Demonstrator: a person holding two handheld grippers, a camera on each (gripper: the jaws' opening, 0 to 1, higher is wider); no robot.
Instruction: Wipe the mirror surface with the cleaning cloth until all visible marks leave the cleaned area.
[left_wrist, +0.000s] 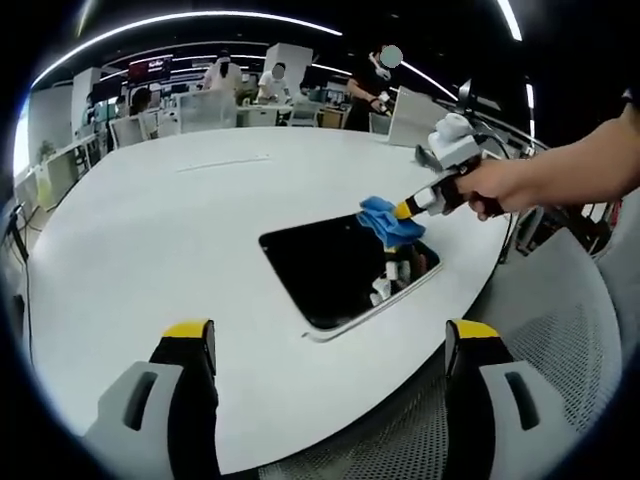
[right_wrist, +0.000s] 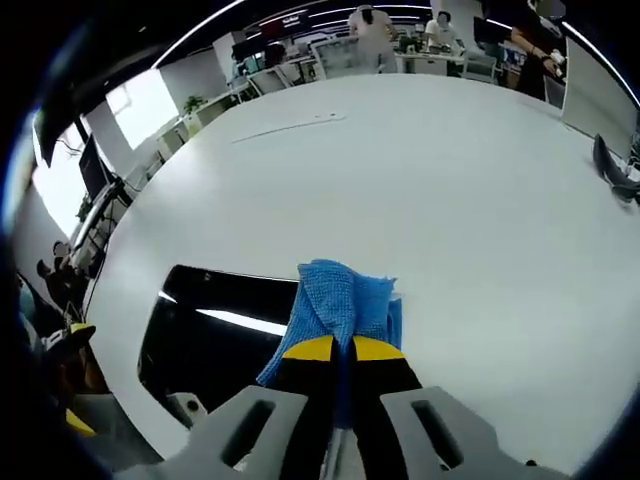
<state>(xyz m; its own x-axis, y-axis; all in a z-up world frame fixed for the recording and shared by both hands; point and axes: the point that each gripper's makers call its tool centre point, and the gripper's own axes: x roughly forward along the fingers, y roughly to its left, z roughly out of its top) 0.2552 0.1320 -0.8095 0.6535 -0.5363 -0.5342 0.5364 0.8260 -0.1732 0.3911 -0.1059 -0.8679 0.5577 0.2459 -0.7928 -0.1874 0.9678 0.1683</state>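
Two hand-held grippers work over a large white oval surface (left_wrist: 200, 250) in an open-plan office. On it lies a dark rectangular mirror with a pale frame (left_wrist: 330, 270), flat and close to the near edge. In the left gripper view, the left hand-held gripper (left_wrist: 330, 350), grey with yellow-tipped black jaws, hangs near the surface's edge with its jaws spread wide and nothing between them; the mirror sits just ahead of it, between the jaw tips and slightly beyond. Past the mirror's far right corner, a person's hand (left_wrist: 500, 185) holds the right hand-held gripper (left_wrist: 402, 212), whose tips pinch a crumpled blue cleaning cloth (left_wrist: 385, 220) against the glass at that corner. The dark glass reflects the gripper below the cloth.

In the right gripper view, the right hand-held gripper (right_wrist: 342, 348) has its yellow-tipped jaws pressed together on the blue cleaning cloth (right_wrist: 340, 300), which bunches up directly in front of the tips. The cloth rests on the right end of the mirror (right_wrist: 215, 330), overlapping its edge and the white surface (right_wrist: 420, 190) beside it; the rest of the glass stretches off to the left of the jaws, a bright streak of reflected light crossing it. People stand and sit among desks (right_wrist: 400, 45) well beyond the surface's far side.
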